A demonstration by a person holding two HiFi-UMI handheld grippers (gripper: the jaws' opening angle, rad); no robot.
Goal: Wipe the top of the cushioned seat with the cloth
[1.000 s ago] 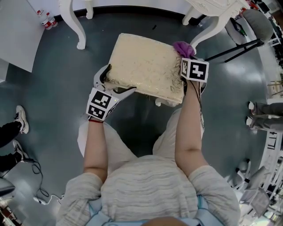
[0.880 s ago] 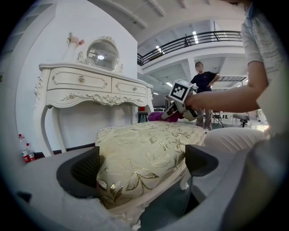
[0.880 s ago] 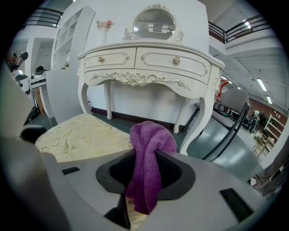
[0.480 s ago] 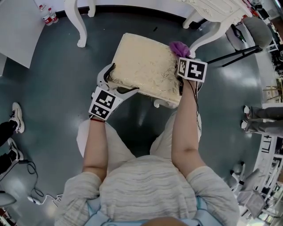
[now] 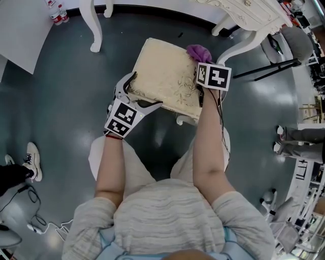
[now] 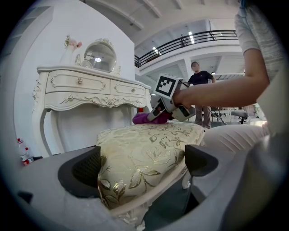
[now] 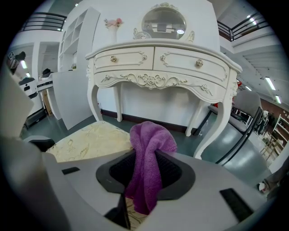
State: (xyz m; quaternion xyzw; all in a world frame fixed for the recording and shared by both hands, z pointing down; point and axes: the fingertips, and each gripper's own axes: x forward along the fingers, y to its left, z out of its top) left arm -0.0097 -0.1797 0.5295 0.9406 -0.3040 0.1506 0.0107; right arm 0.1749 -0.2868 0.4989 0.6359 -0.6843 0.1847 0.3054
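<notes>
The cushioned seat (image 5: pixel 165 76) is cream with gold leaf patterns and stands on the grey floor in front of me. My left gripper (image 5: pixel 138 94) straddles its near left corner, and in the left gripper view (image 6: pixel 143 164) both dark pads (image 6: pixel 88 169) press against the cushion (image 6: pixel 144 149). My right gripper (image 5: pixel 201 60) is at the seat's far right edge, shut on a purple cloth (image 5: pixel 198 52). In the right gripper view the cloth (image 7: pixel 148 153) bunches up out of the jaws of that gripper (image 7: pixel 146 173) and hangs down over the cushion (image 7: pixel 90 140). The cloth's lower end is hidden.
A white carved dressing table (image 7: pixel 162 58) with a round mirror stands just beyond the seat; its legs (image 5: pixel 94 25) flank it. A black-legged chair (image 5: pixel 264 66) is to the right. Bottles (image 5: pixel 56 12) and a bystander's shoe (image 5: pixel 33 160) are at the left.
The head view has drifted a little, so the seat sits slightly further left. Both grippers keep their hold and their places on the seat. The bystander's shoes at the left have moved.
</notes>
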